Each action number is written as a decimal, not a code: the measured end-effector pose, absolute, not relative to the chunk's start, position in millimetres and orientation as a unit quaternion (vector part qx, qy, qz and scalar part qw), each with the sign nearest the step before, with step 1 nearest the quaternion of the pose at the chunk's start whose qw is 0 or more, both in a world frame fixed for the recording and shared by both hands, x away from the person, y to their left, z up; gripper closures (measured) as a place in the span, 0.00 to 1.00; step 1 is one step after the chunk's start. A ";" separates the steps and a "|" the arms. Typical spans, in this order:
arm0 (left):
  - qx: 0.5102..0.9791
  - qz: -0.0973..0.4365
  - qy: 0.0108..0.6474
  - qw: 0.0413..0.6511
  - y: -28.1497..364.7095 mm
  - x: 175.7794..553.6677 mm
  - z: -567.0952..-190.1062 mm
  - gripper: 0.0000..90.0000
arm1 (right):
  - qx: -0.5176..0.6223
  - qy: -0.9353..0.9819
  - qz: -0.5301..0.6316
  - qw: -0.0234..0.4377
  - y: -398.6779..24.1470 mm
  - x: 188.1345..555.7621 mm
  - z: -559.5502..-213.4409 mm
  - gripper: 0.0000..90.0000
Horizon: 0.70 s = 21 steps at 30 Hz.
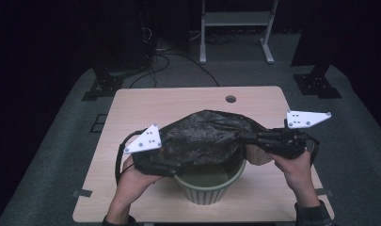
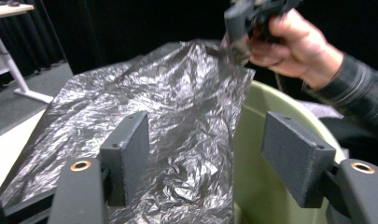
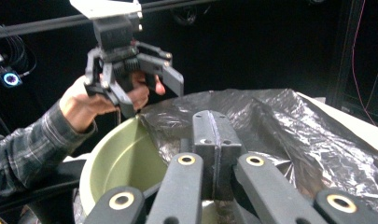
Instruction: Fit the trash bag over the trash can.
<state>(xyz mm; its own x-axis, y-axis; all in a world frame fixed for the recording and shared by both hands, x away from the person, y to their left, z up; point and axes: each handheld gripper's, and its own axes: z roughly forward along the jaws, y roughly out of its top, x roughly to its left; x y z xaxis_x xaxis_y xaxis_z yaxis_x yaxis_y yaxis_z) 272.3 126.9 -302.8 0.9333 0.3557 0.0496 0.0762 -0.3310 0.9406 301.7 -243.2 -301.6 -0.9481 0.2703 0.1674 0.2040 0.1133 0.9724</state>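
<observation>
A crinkled black plastic bag is stretched between both grippers over a pale green bin near the table's front edge. My right gripper is shut on the bag's right edge and holds it just above the bin's rim; its jaws meet, with film pinched between them. My left gripper is at the bag's left side, by the bin's near-left rim. Its jaws stand open, straddling the bag's edge and the bin wall without pressing on either. The bag hides much of the bin's mouth.
The light wooden table has a small round hole near its far edge. Beyond it on the grey floor are a white desk frame, black stand bases and cables.
</observation>
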 end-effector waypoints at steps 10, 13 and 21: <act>0.810 0.154 0.145 0.546 129.8 275.1 -306.4 0.47 | 0.156 0.734 0.661 0.024 -248.3 301.3 -291.7 1.00; 0.809 0.158 0.153 0.545 138.9 276.4 -306.1 0.66 | 0.160 0.733 0.660 0.029 -250.9 300.9 -291.9 1.00; 0.800 0.157 0.172 0.553 166.2 276.5 -301.0 0.81 | 0.174 0.731 0.658 0.033 -261.2 301.5 -298.2 1.00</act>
